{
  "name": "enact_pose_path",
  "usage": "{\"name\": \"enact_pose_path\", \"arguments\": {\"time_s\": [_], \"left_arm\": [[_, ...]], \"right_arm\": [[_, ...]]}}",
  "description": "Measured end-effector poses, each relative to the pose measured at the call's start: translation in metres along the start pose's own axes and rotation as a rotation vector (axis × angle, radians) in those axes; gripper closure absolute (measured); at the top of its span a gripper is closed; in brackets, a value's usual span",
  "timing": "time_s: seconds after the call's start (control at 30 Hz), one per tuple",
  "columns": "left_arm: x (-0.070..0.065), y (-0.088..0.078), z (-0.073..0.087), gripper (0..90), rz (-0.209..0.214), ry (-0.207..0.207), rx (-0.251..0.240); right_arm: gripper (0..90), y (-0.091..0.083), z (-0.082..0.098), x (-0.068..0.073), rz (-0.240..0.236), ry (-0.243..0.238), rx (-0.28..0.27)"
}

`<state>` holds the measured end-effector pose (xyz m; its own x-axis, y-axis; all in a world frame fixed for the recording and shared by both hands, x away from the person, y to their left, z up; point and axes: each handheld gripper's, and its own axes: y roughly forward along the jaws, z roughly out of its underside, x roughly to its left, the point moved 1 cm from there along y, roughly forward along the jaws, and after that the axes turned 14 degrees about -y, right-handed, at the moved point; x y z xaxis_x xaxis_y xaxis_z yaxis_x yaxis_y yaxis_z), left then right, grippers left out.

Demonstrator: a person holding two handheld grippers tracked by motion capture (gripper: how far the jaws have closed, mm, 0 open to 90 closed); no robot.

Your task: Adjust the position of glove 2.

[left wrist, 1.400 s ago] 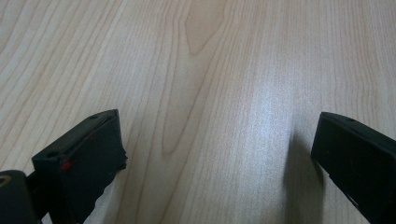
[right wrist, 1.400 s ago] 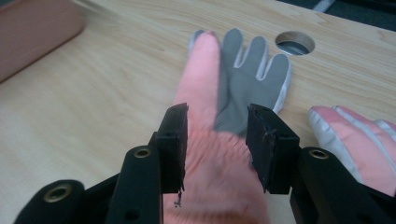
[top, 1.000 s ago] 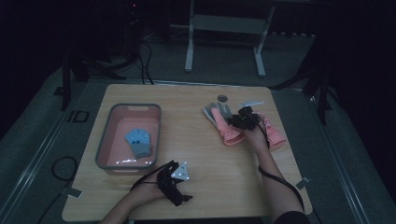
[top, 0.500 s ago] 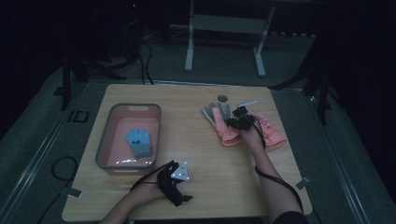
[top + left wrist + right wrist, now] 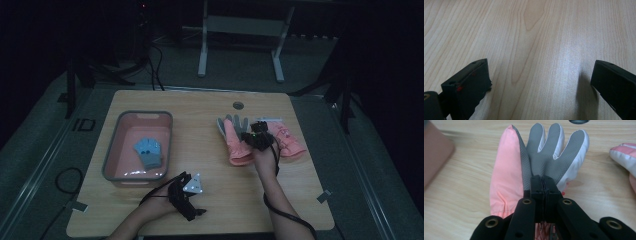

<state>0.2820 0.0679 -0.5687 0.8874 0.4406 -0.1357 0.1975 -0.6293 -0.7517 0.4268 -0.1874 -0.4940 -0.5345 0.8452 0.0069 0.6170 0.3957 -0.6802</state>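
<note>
Finding: the right tongs point(image 5: 543, 185) are clamped shut on the pink glove point(image 5: 235, 142), pinching its fabric near the palm; they have just been closing, with the glove between the jaws. In the right gripper view the glove lies flat on the bench point(image 5: 210, 210), grey grip-side up, fingers pointing to 12 o'clock. In the high view it sits right of centre, at about 2 o'clock from the left tongs point(image 5: 187, 197).

The left tongs stand wide open over bare wood near the front edge, holding nothing (the left gripper view shows both jaws well apart).

Progress, as judged: the work appears to be moving gloves into the pink bin point(image 5: 116, 150), which lies at 9 o'clock from the held glove. One blue glove point(image 5: 148, 152) already lies inside it. The pink glove is gripped but not yet carried across. A second pink glove point(image 5: 287, 141) lies just beside the right hand, at its 3 o'clock, untouched.

Count: gloves, three (two pink, one blue); bins, one; tongs, two. One glove looks stowed, two remain.
</note>
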Motion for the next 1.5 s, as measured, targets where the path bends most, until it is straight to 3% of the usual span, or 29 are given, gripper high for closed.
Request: {"name": "enact_pose_path", "arguments": {"time_s": [0.13,0.23,0.43,0.53,0.6,0.8,0.9,1.03,1.13,1.2,1.3,1.43,1.5], "left_arm": [[-0.001,0.000,0.000,2.4,-0.005,0.009,-0.002],[-0.001,0.000,0.000,2.4,-0.009,0.009,-0.005],[-0.003,0.000,0.000,2.4,-0.013,0.016,-0.003],[-0.003,-0.001,0.000,2.4,-0.013,0.025,0.004],[-0.003,-0.001,0.000,2.4,-0.007,0.020,-0.001],[-0.003,0.000,0.001,2.4,-0.005,0.016,0.000],[-0.003,0.000,0.001,2.4,-0.006,0.019,0.004],[-0.003,0.000,0.001,2.4,-0.004,0.018,0.004],[-0.003,0.001,0.001,2.4,0.001,0.016,0.002],[-0.002,0.000,0.001,2.4,0.003,0.017,0.007],[-0.002,0.000,0.000,2.4,0.008,0.017,0.005],[-0.002,0.000,0.001,2.4,0.014,0.018,0.010],[-0.001,0.000,0.001,2.4,0.014,0.019,0.012]], "right_arm": [[88.5,-0.018,0.011,0.016,-0.026,0.044,-0.046],[88.5,-0.026,0.025,0.029,-0.019,0.084,-0.066],[88.4,-0.029,0.050,0.055,0.041,0.097,-0.089],[88.0,-0.020,0.062,0.060,0.083,0.113,-0.057],[87.0,-0.011,0.071,0.060,0.074,0.123,-0.028],[83.0,-0.011,0.074,0.056,0.062,0.135,-0.040],[74.9,-0.012,0.076,0.056,0.065,0.132,-0.045],[66.8,-0.020,0.071,0.055,0.080,0.057,-0.018],[65.7,-0.027,0.069,0.052,0.081,0.001,-0.006],[65.6,-0.030,0.068,0.046,0.058,-0.035,0.001],[65.5,-0.038,0.062,0.032,0.038,-0.111,0.003],[66.8,-0.048,0.060,0.000,0.006,-0.155,0.079],[66.8,-0.053,0.060,-0.014,-0.027,-0.170,0.088]]}}
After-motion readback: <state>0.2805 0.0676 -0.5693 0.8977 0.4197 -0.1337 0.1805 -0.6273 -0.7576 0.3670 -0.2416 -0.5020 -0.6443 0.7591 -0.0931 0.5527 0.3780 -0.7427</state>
